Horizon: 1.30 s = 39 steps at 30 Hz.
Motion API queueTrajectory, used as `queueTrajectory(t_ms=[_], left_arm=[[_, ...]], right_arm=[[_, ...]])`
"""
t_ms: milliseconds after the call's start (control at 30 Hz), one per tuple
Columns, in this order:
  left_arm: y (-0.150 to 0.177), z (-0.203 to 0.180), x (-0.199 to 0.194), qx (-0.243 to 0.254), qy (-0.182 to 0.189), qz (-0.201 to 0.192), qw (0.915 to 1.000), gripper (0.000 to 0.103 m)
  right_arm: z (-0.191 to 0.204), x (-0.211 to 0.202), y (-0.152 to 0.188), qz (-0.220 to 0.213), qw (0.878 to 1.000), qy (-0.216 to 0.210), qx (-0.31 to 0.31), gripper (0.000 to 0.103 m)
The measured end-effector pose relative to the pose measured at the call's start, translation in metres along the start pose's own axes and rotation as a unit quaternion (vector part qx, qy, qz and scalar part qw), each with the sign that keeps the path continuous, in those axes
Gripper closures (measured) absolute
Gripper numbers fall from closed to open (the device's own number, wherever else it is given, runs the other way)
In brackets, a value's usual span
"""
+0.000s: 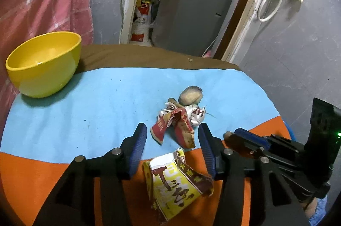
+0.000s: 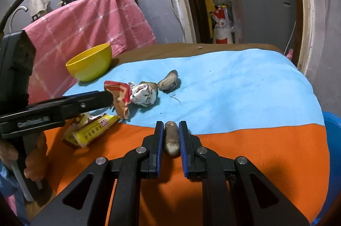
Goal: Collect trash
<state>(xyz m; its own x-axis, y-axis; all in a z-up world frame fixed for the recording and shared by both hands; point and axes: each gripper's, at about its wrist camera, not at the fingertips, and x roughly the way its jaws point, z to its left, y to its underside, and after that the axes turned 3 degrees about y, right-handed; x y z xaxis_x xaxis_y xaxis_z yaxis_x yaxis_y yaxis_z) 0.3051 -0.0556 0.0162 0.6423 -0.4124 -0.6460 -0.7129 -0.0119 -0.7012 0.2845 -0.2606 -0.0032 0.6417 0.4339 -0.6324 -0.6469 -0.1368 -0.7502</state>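
Observation:
My left gripper [image 1: 172, 125] is open above the cloth. A torn yellow-and-brown wrapper [image 1: 177, 183] lies between its fingers, and the pads do not press it. Just past the fingertips lies a crumpled red-and-silver wrapper [image 1: 172, 128], with a brown shell piece [image 1: 190, 95] behind it. My right gripper [image 2: 171, 123] is shut on a small brown oblong scrap [image 2: 171, 138] over the orange stripe. It also shows at the right of the left wrist view, right gripper [image 1: 231, 134]. In the right wrist view the left gripper [image 2: 109, 97] hovers over the yellow wrapper [image 2: 91, 130].
A yellow bowl [image 1: 42, 64] stands at the far left of the blue-and-orange cloth [image 1: 85, 115], beside a pink checked towel [image 1: 46, 2]. A blue bin rim [image 2: 332, 140] shows past the table's right edge. A grey cabinet [image 1: 191, 17] stands in the doorway behind.

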Motion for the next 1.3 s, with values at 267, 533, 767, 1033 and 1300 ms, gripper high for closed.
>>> queueTrajectory(t_ms=[267,533,767,1033,1300], left_arm=[[-0.01,0.008,0.018,-0.024,0.015,0.017,0.9995,0.058],[-0.005,0.007,0.03,-0.017,0.013,0.024,0.9995,0.059],[-0.003,0.016,0.027,-0.039,0.016,0.018,0.999,0.075],[-0.001,0.008,0.016,-0.026,0.005,-0.005,0.9996,0.084],[-0.003,-0.01,-0.015,0.0,-0.008,-0.061,0.9981,0.084]], right_arm=[[-0.004,0.001,-0.001,0.0,1.0,0.003,0.006,0.091],[-0.001,0.006,-0.001,0.013,1.0,0.009,-0.007,0.09],[0.005,0.006,0.002,0.02,0.999,0.012,-0.032,0.082],[0.004,0.006,0.004,0.016,0.999,0.023,-0.035,0.091],[0.003,-0.009,0.002,-0.016,0.999,0.025,-0.026,0.091]])
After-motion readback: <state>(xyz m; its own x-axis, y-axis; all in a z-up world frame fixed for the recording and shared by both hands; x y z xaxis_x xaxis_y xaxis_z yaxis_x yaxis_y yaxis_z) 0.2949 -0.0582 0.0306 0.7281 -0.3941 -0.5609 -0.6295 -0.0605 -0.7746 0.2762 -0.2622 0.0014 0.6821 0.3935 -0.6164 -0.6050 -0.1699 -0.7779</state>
